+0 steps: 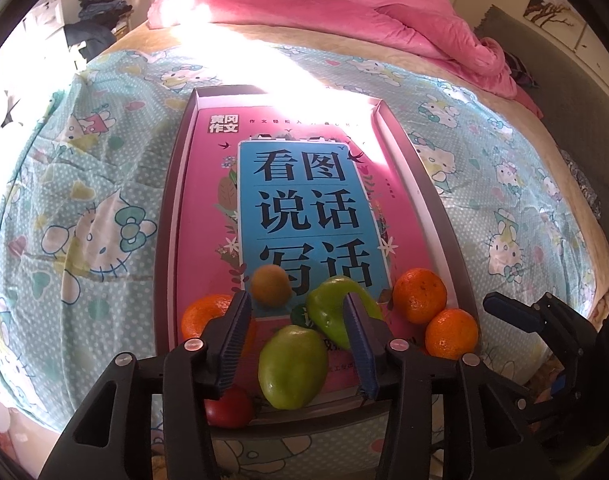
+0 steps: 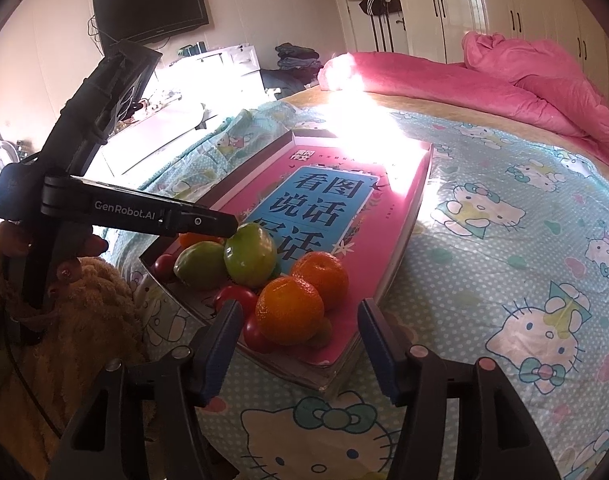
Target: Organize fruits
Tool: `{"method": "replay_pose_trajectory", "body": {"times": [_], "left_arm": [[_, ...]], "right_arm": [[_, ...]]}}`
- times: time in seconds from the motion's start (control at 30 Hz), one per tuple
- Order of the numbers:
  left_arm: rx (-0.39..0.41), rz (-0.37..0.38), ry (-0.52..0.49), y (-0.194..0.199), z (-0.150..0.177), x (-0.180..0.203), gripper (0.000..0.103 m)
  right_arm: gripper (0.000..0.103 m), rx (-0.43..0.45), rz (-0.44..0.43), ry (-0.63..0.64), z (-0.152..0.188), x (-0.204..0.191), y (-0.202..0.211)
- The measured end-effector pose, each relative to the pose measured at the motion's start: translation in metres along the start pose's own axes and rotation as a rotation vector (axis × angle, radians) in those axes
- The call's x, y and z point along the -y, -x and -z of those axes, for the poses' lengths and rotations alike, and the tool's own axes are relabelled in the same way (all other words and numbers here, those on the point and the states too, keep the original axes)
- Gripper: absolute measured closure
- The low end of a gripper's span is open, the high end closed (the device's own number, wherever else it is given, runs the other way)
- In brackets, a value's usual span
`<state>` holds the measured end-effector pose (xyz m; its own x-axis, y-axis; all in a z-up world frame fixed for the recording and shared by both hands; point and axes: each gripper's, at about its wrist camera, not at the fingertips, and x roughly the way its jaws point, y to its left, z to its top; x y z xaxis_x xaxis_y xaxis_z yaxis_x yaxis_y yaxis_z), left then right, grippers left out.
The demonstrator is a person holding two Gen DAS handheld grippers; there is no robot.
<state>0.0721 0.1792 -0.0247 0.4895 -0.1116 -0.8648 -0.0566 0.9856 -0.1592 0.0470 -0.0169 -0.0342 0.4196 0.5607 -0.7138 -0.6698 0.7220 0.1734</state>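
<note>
The left hand-held gripper (image 1: 296, 344), jaws spread and grasping nothing, points straight at the green mango (image 1: 292, 366) near the tray's (image 1: 166, 216) near edge on the bed (image 1: 84, 200), apparently lengthwise between its fingers, while the right hand-held gripper (image 2: 300, 348), likewise released, faces the nearest orange (image 2: 289, 310).

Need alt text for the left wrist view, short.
The open left gripper hovers over fruit piled at the near end of a pink book lying in a shallow tray on a bed, with a green fruit between its jaws. Three oranges, a tomato and a brown fruit lie around it.
</note>
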Motion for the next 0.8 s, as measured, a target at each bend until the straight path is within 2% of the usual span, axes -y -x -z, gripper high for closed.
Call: {"method": "replay_pose_trajectory", "body": {"times": [0.27, 0.47, 0.57, 0.8], "left_arm": [[0.015, -0.054, 0.01, 0.007, 0.002, 0.004, 0.036], [0.054, -0.053, 0.043, 0.018, 0.001, 0.009, 0.034], [0.078, -0.045, 0.066, 0.024, 0.003, 0.012, 0.024], [0.089, -0.051, 0.092, 0.034, 0.016, 0.025, 0.024]], "right_arm": [[0.038, 0.031, 0.034, 0.006, -0.003, 0.001, 0.008], [0.032, 0.065, 0.072, 0.009, -0.006, 0.004, 0.019], [0.028, 0.08, 0.086, -0.001, -0.008, 0.007, 0.026], [0.014, 0.12, 0.103, -0.018, -0.01, 0.011, 0.046]]}}
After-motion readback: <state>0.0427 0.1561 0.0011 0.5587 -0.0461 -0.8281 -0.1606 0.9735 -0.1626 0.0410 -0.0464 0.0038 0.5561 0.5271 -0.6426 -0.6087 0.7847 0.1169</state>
